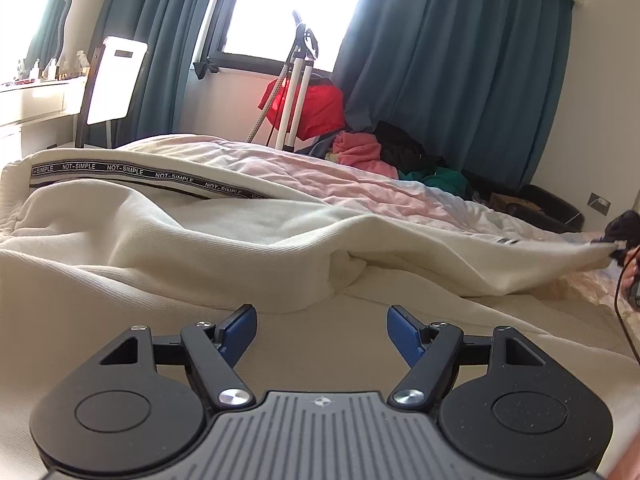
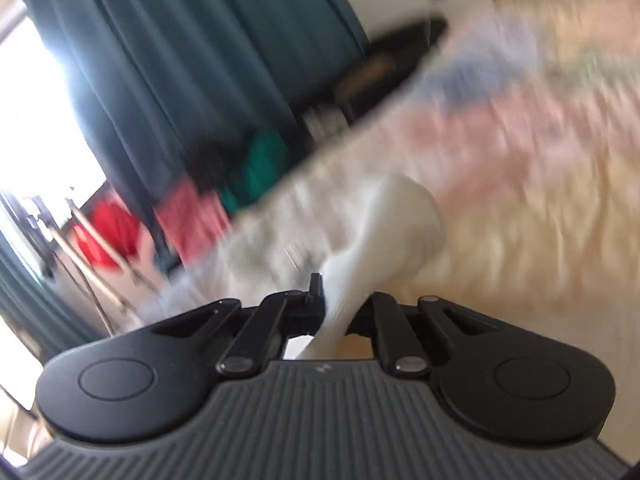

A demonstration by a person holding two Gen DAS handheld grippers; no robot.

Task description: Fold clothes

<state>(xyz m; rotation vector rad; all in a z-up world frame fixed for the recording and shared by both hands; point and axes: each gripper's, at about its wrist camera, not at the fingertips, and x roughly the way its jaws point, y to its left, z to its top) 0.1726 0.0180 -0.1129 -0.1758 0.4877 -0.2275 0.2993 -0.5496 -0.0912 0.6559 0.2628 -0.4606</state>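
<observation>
Between the closed right tongs [image 2: 334,312] a cream sweatshirt [image 1: 200,240] is pinched, while the left tongs [image 1: 322,330] hover open above it.

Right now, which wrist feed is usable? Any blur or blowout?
Left wrist view: sharp; the window is blown out white, fisheye bends the curtains, and the cream garment and open left tongs read clearly. Right wrist view: heavy motion blur across the background; only the right tongs, shut on the garment, stay crisp.
</observation>
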